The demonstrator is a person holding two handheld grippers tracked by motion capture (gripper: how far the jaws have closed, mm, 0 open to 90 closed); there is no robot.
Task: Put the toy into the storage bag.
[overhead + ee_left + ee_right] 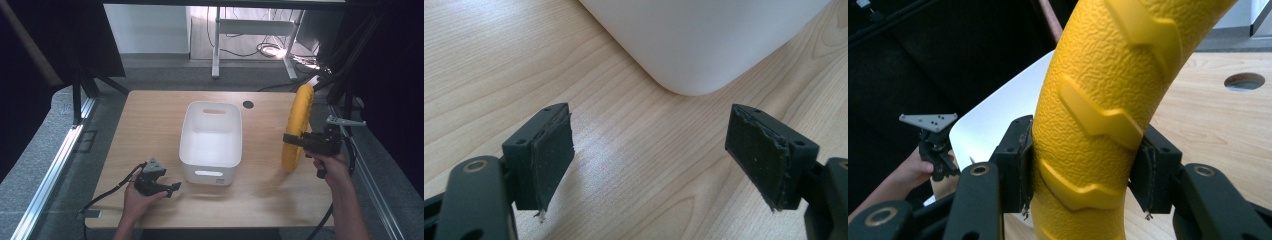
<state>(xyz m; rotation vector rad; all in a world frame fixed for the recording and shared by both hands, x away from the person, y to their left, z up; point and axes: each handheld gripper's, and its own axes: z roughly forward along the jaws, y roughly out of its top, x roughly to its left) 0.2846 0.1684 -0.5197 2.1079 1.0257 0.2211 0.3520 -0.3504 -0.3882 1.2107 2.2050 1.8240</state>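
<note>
Carrying step: right gripper [295, 140] clamps yellow ring [298, 125] upright, left gripper [176, 187] wide and empty; next, probably, lower ring into white bin [212, 160].

Yellow tyre-tread ring [1098, 100], white bin [211, 140]

We see a light wooden table [150, 130] with a round cable hole [248, 104] near its far edge, standing on grey carpeted floor [165, 75] between black curtains [60, 35] at either side. Aluminium rails [50, 170] run along the floor at left and right of the table. Beyond it we note a white wall panel [145, 27], the white legs of a second desk [216, 45], and a tangle of cables [272, 50] lying in bright light on the floor.
</note>
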